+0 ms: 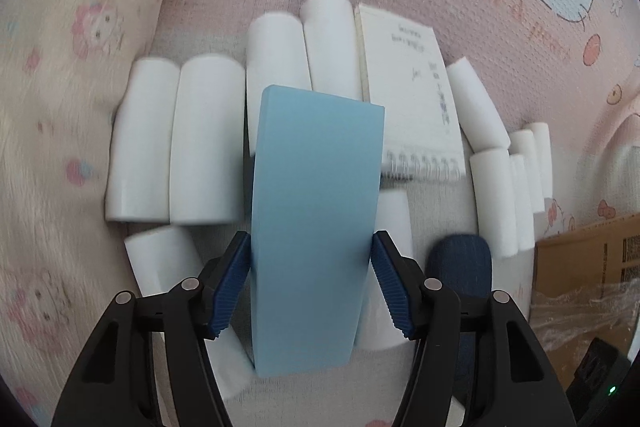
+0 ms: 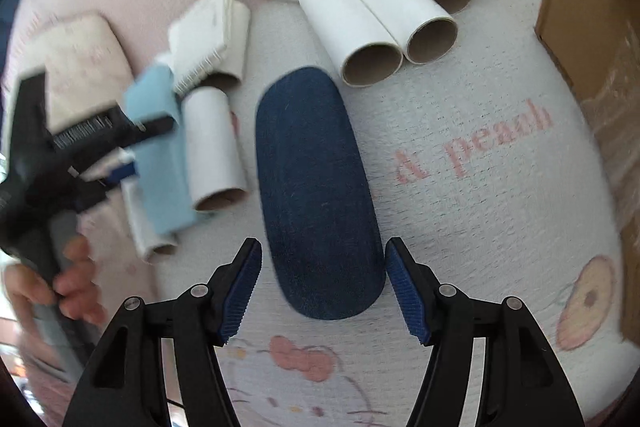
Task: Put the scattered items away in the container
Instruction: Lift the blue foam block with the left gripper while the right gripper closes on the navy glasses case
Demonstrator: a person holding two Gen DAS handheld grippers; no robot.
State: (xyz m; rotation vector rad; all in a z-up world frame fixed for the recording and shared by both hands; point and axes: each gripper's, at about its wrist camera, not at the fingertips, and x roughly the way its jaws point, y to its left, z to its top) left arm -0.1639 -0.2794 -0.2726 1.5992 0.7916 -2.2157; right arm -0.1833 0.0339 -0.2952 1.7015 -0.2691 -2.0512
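Note:
My left gripper (image 1: 310, 239) points steeply down and is shut on a light blue block (image 1: 316, 227), its pads against the block's two long sides, above several white paper rolls (image 1: 208, 139). A white spiral notebook (image 1: 412, 99) leans on those rolls. A dark blue oval case (image 2: 316, 187) lies flat on the pink mat. My right gripper (image 2: 324, 243) stands open over the case's near end, one pad on either side, with a gap on the left. The right wrist view also shows the left gripper (image 2: 140, 151) with the blue block (image 2: 164, 163), at the left.
A brown cardboard box (image 2: 580, 27) wrapped in clear film stands at the right edge, also seen low right in the left wrist view as the box (image 1: 580, 259). More white rolls (image 2: 372, 23) lie beyond the case. A person's hand (image 2: 76, 287) grips the left handle. A pale cushion (image 2: 80, 67) sits far left.

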